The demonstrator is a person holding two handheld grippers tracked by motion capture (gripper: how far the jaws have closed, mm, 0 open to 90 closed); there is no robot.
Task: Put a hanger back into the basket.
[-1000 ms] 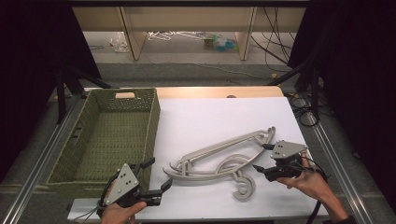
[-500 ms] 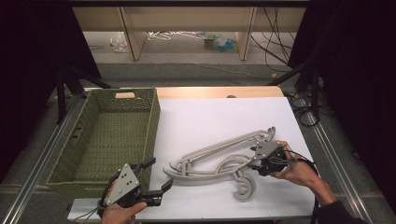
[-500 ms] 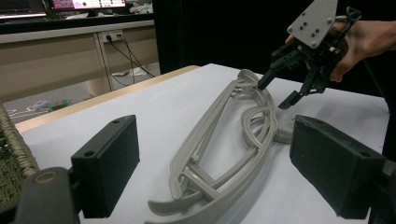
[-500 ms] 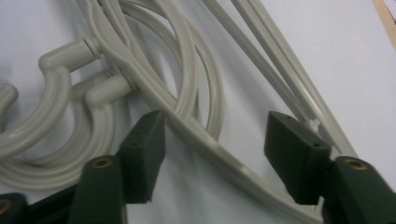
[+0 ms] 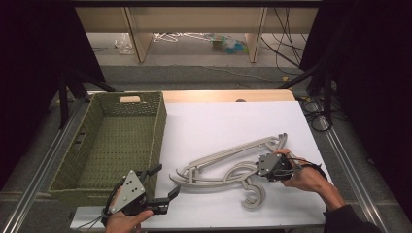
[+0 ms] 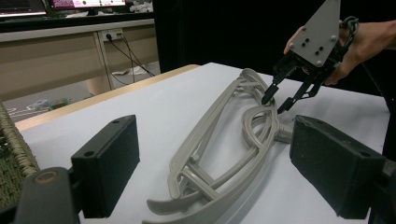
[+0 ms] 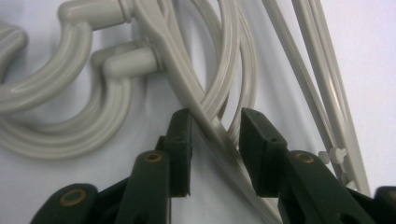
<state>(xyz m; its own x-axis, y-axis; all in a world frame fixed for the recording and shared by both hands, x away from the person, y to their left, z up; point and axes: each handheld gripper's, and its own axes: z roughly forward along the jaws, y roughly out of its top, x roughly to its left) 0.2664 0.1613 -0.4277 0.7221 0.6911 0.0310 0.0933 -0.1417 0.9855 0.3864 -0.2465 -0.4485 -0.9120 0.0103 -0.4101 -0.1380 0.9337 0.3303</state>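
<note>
Hangers (image 5: 221,167) tangled on the white table (image 5: 218,121) right of the green basket (image 5: 111,141), your left gripper (image 5: 165,184) low by the basket corner, jaws wide apart, your right gripper (image 7: 215,135) jaws parted, straddling one hanger arm.

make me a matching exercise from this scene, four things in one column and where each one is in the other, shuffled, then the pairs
Things:
1. basket
2. hangers
3. left gripper
4. right gripper

Places:
A. near table edge, jaws open, off the hangers
B. jaws astride a hanger bar
C. left end of the table
D. flat on the white top, right of the basket

Pairs: 1-C, 2-D, 3-A, 4-B
</note>
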